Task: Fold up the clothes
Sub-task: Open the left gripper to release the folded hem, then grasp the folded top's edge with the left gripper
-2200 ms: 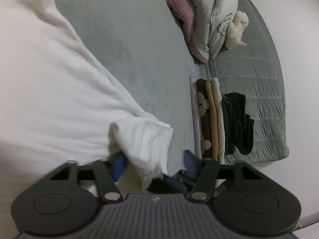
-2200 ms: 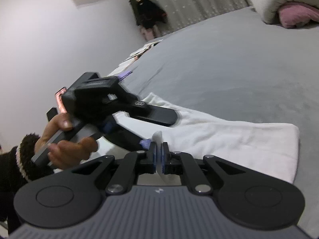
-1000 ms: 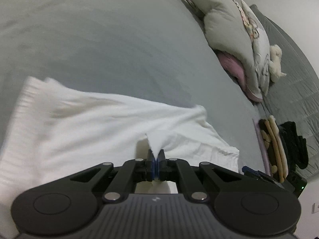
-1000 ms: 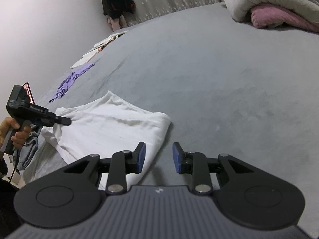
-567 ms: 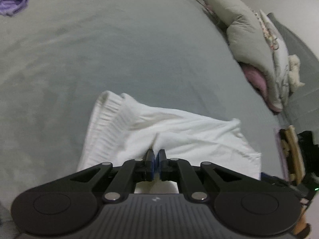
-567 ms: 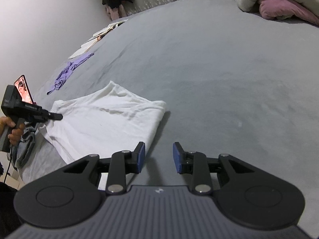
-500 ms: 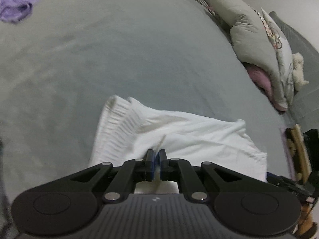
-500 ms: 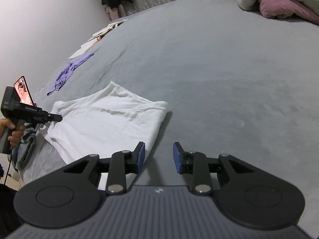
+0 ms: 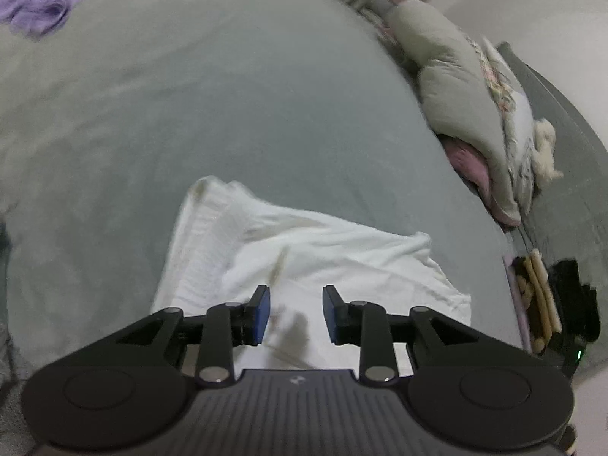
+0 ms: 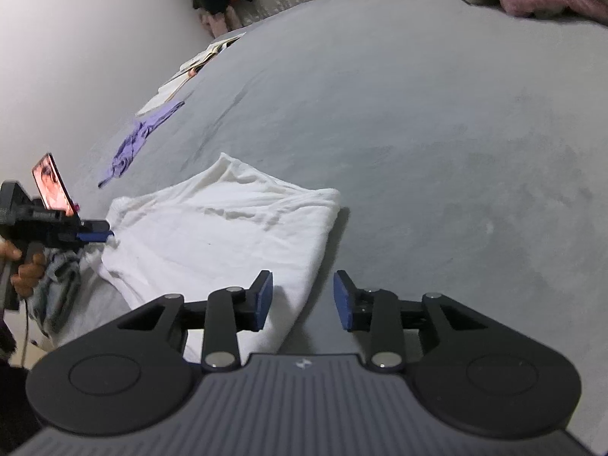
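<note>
A white garment (image 9: pixel 304 250) lies folded on the grey bed (image 9: pixel 228 114). My left gripper (image 9: pixel 296 311) hovers over its near edge, jaws opening, blue pads (image 9: pixel 260 313) apart with only flat cloth below them. In the right wrist view the same white garment (image 10: pixel 220 235) spreads to the left. My right gripper (image 10: pixel 303 300) hangs at its right-hand folded edge, jaws opening a little, nothing pinched. The left gripper (image 10: pixel 95 235) also shows there at the garment's far left corner, held by a hand (image 10: pixel 22 273).
A purple garment (image 10: pixel 129 152) lies further back on the bed, with an open book (image 10: pixel 190 72) behind it. Bunched bedding and a pink blanket (image 9: pixel 467 159) sit at the bed's right side. A stack of folded clothes (image 9: pixel 539 296) lies on a grey mat.
My left gripper has let go of the pinched fold of white cloth and opened; the cloth has dropped flat. The right gripper has stayed open beside the garment's edge.
</note>
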A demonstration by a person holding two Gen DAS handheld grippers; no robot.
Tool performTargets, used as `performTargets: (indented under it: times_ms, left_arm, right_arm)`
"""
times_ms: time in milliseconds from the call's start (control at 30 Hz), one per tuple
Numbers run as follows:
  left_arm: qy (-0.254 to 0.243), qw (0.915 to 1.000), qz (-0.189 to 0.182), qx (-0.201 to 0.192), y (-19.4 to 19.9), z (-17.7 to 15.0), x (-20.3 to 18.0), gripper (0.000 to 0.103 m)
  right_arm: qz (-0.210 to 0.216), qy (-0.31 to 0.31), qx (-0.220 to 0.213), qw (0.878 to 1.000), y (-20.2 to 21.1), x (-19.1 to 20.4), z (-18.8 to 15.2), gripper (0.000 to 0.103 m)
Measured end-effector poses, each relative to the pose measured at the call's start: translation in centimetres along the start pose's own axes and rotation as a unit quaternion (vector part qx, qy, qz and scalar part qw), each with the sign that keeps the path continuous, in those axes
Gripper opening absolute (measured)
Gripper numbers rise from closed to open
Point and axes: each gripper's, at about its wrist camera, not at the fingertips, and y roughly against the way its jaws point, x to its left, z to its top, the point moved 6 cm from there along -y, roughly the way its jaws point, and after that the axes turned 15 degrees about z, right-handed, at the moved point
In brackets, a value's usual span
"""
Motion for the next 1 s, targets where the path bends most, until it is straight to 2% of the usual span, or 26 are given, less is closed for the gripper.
performTargets:
  times_ms: [33,100,133,200,300,433,533,733,867,1000]
  left_arm:
    - [-0.038,0.9988,0.023,-0.02,0.4,-0.2,-1.1,0.047]
    - [-0.09,0.9939,0.048,-0.041,0.6,-0.6,-2.4,0.055]
    - [-0.115,0.9903,0.061,-0.047,0.6,-1.2,-3.3,0.055]
    - [-0.132,0.9871,0.072,-0.054,0.3,-1.9,-4.5,0.055]
    - [-0.175,0.9813,0.042,-0.067,-0.5,-4.0,-8.3,0.055]
    - [-0.252,0.9643,0.007,-0.082,-2.1,-7.3,-14.3,0.055]
    - [-0.284,0.9559,-0.021,-0.072,-3.6,-9.5,-18.1,0.055]
    - [-0.336,0.9391,-0.048,-0.054,-5.6,-12.8,-23.7,0.055]
    - [-0.355,0.9322,-0.056,-0.047,-6.1,-14.7,-26.3,0.055]
    - [-0.354,0.9331,-0.043,-0.043,-7.3,-15.2,-28.1,0.054]
  right_arm:
    - [0.003,-0.012,-0.004,1.0,0.0,-0.2,0.1,0.038]
    - [0.011,-0.035,-0.013,0.999,-0.1,-0.7,0.3,0.038]
    - [0.014,-0.044,-0.017,0.999,-0.1,-0.9,0.4,0.038]
    - [0.021,-0.064,-0.026,0.997,-0.2,-1.3,0.7,0.038]
    - [0.027,-0.081,-0.032,0.996,-0.4,-1.7,1.0,0.038]
    - [0.042,-0.114,-0.04,0.992,-0.8,-2.6,1.6,0.038]
    - [0.051,-0.131,-0.041,0.989,-0.7,-3.1,1.9,0.037]
    - [0.063,-0.132,-0.039,0.989,-0.8,-3.6,2.4,0.037]
    - [0.072,-0.136,-0.038,0.987,-0.8,-4.2,2.8,0.037]
    - [0.08,-0.139,-0.037,0.986,-1.2,-4.8,3.2,0.037]
